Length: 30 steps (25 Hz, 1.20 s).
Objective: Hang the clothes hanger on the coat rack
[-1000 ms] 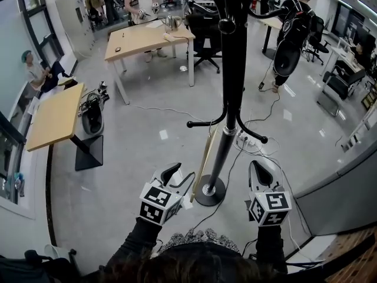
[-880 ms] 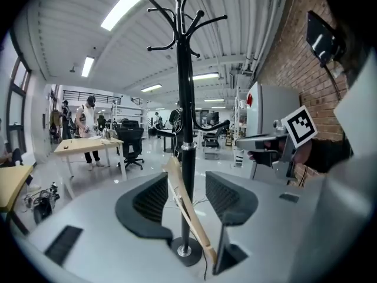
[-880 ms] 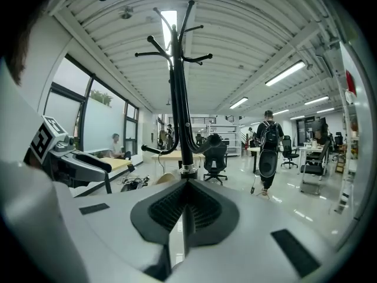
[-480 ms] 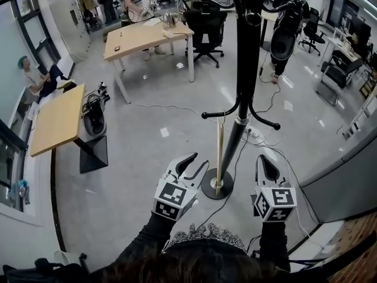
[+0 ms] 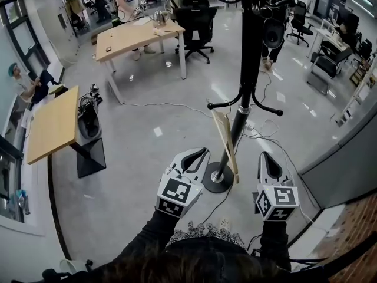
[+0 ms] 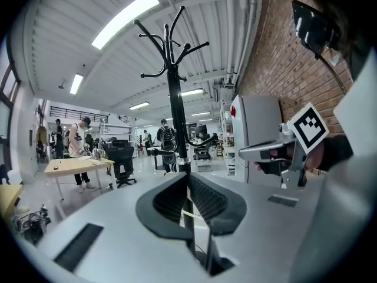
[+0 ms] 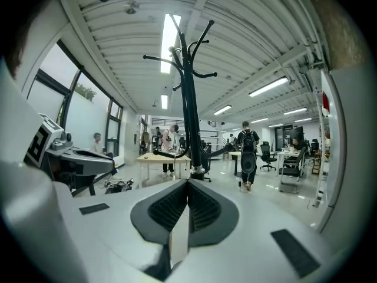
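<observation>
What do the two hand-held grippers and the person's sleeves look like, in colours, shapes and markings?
The left gripper and the right gripper look alike. Each has a light grey shell that narrows to two jaws lined with black ribbed pads. Each carries a white cube at its rear, printed with black square markers. The person's sleeves are dark.

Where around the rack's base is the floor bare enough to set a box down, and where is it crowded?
Bare floor lies left of the base, across to the near table. More lies beyond, up to the far table. Right of the pole, loose cables crowd the floor, and the hanger hangs by it.
</observation>
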Each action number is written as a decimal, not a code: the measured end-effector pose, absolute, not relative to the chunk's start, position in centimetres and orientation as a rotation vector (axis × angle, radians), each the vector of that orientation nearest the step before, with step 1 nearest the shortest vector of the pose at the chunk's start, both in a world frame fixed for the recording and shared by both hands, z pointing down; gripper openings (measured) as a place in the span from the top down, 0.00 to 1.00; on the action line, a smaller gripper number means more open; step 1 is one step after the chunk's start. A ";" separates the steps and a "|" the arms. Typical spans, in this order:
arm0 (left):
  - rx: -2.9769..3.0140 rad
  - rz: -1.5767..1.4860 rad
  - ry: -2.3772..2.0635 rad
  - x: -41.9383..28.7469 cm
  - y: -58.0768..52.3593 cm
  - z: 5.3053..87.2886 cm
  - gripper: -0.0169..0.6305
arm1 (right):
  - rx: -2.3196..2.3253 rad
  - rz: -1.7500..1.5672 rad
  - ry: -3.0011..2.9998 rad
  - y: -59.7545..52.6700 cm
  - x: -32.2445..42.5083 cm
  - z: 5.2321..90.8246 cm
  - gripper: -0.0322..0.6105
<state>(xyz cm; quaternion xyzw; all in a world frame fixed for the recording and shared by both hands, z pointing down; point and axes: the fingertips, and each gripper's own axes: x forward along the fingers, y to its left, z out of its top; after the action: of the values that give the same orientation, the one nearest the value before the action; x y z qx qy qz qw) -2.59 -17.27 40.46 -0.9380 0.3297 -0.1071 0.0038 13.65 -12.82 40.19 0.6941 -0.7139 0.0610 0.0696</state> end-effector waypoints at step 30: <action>-2.928 -0.264 0.922 -3.6 -14.9 39.6 0.96 | 2.162 0.035 -2.034 -8.6 11.3 38.3 0.94</action>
<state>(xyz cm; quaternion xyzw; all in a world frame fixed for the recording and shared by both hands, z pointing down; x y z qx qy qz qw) -3.59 -14.87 39.59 -0.9499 0.2991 -0.0857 0.0301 11.25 -8.57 38.33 0.7255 -0.6827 0.0117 0.0864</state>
